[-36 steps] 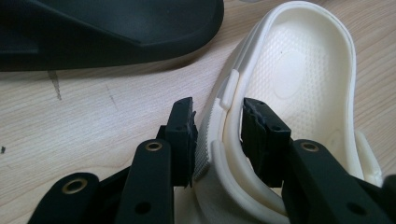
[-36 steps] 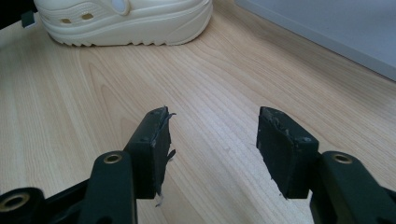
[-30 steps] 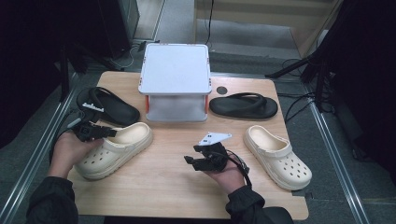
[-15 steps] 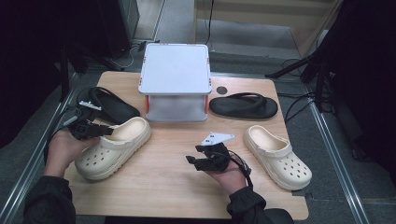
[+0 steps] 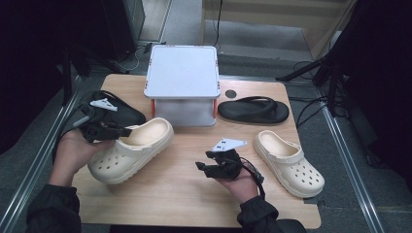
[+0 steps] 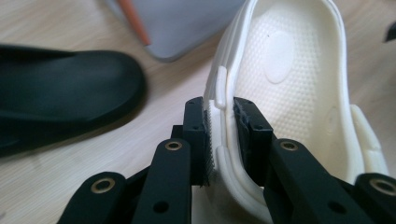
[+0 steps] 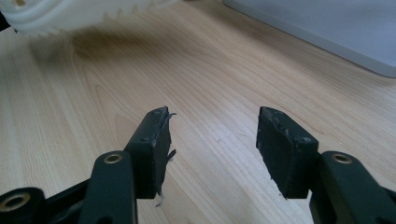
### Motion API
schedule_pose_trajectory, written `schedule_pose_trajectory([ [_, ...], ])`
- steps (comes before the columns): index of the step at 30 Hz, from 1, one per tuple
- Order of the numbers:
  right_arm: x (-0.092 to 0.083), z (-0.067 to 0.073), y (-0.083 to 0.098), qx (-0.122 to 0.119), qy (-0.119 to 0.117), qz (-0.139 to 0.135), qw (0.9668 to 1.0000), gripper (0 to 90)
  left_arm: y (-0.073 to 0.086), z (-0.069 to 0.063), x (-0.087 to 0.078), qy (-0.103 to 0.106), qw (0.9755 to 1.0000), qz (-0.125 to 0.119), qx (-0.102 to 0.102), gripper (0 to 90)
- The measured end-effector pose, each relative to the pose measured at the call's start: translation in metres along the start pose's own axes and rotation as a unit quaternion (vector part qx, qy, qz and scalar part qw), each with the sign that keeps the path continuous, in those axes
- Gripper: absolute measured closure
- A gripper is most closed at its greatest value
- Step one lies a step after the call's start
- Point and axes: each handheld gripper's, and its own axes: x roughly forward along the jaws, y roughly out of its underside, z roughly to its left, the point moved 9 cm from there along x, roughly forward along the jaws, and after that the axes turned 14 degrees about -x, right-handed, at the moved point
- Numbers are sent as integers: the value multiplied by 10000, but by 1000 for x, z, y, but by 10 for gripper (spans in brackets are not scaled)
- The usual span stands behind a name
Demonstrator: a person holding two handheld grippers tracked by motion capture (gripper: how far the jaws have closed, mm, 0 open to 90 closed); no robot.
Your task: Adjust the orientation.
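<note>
A cream clog [image 5: 131,150] lies at the table's left, lifted at its heel end. My left gripper [image 5: 124,131] is shut on its side rim. In the left gripper view the two pads of the left gripper [image 6: 224,109] pinch the rim of the clog [image 6: 289,74]. The jaws have just been closing on that rim. A second cream clog [image 5: 289,162] rests at the right. My right gripper [image 5: 201,167] hovers over bare wood at the front middle. In its own view the right gripper [image 7: 212,126] is open with nothing between the jaws.
A grey two-level stand [image 5: 182,73] occupies the back middle. One black flip-flop [image 5: 119,114] lies behind the held clog, another black flip-flop [image 5: 252,110] to the stand's right. The table's front edge [image 5: 194,221] is close to the forearms.
The left hand has risen and shifted toward the stand, and the clog has come up and moved right with it. The right gripper has stayed still.
</note>
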Motion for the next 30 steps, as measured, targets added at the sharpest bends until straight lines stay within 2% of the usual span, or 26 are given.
schedule_pose_trajectory([
  [1,-1,0,1,36,14,21,10000,453,0,0,0,0,10000,0,0,765],
  [2,-2,0,1,38,22,15,10000,451,-2,-10,9,69,9998,117,151,765],
  [4,-5,-1,3,57,68,-4,10000,451,-4,-19,19,133,9992,234,309,764],
  [5,-5,-1,3,57,68,-4,10000,451,-4,-19,19,133,9992,234,309,764],
  [6,-8,-1,6,137,105,-18,9998,451,-7,-29,28,208,9983,360,414,763],
  [7,-8,-1,6,137,105,-18,9998,451,-7,-29,28,208,9983,360,414,763],
  [8,-11,-2,7,134,142,-49,9998,451,-9,-33,33,216,9982,365,434,763],
  [9,-12,-2,8,172,159,-62,9997,451,-12,-43,41,310,9972,458,512,762],
  [11,-15,-2,10,232,195,-82,9995,451,-14,-48,45,354,9966,498,548,762],
  [12,-17,-3,11,258,219,-76,9994,451,-17,-58,53,447,9952,578,654,762],
  [13,-17,-3,11,258,219,-76,9994,451,-17,-58,53,447,9952,578,654,762],
  [14,-20,-2,14,299,250,-76,9992,450,-18,-68,61,552,9938,647,718,761],
  [15,-20,-2,14,299,250,-76,9992,450,-18,-68,61,552,9938,647,718,761],
  [17,-23,-2,17,322,302,-83,9990,450,-19,-81,74,652,9925,695,764,760],
  [18,-25,-2,18,334,320,-74,9989,450,-19,-84,77,672,9916,754,809,760],
  [20,-26,-2,19,345,334,-71,9988,449,-19,-87,82,663,9916,754,819,759],
  [22,-28,-2,21,375,375,-65,9986,449,-19,-90,93,635,9906,815,897,757],
  [23,-29,-1,22,384,378,-59,9985,449,-18,-91,97,674,9905,835,859,757],
  [26,-29,-1,25,410,404,-31,9983,449,-16,-91,108,645,9889,976,921,753],
  [29,-30,-1,27,416,409,-19,9983,448,-14,-92,115,640,9887,1023,892,749],
  [30,-30,-1,27,430,416,-9,9982,448,-15,-92,118,685,9887,1054,817,745],
])
